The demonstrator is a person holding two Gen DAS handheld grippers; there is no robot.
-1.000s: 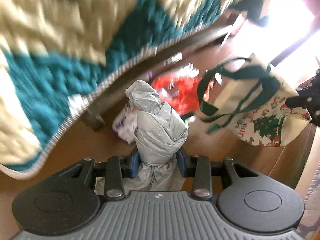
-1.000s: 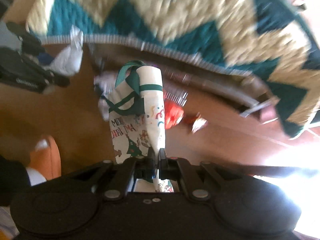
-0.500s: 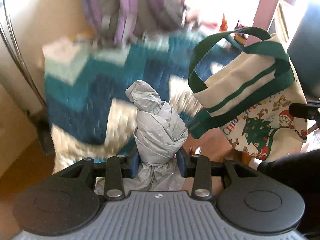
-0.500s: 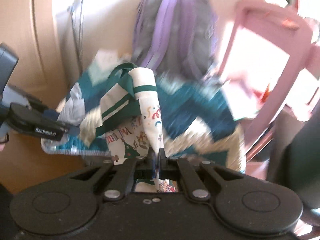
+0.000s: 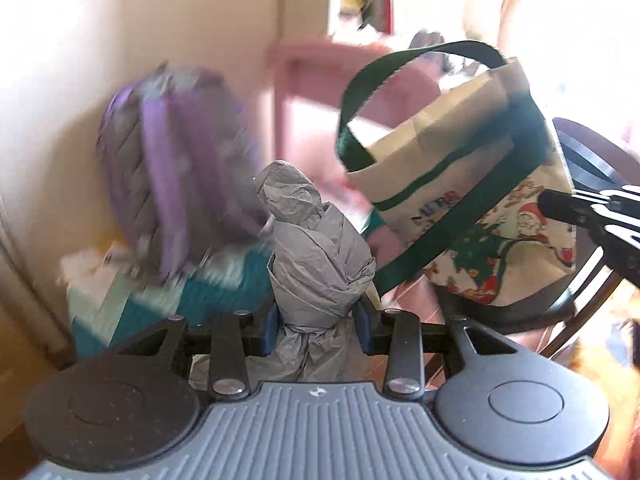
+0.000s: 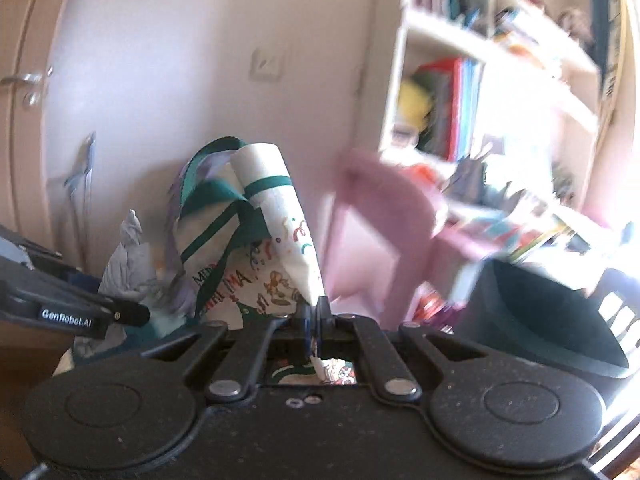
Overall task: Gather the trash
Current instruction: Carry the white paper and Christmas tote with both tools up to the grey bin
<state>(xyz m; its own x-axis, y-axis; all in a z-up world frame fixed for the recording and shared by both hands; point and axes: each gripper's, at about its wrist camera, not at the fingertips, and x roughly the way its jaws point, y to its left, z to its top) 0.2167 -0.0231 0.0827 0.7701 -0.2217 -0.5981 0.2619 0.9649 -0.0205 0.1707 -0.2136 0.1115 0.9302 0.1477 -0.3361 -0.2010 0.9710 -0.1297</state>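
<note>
Between your two grippers, mid-air and on no desk, the left gripper clamps the wad while the right gripper pinches the bag edge; its narrow mouth may reject the wad.

The crumpled paper wad sits between the left gripper pads, standing up from them. The tote bag hangs to its right — its edge pinched in the right gripper. A backpack lies behind, left of the wad; a bookshelf stands behind the bag — to the right.
</note>
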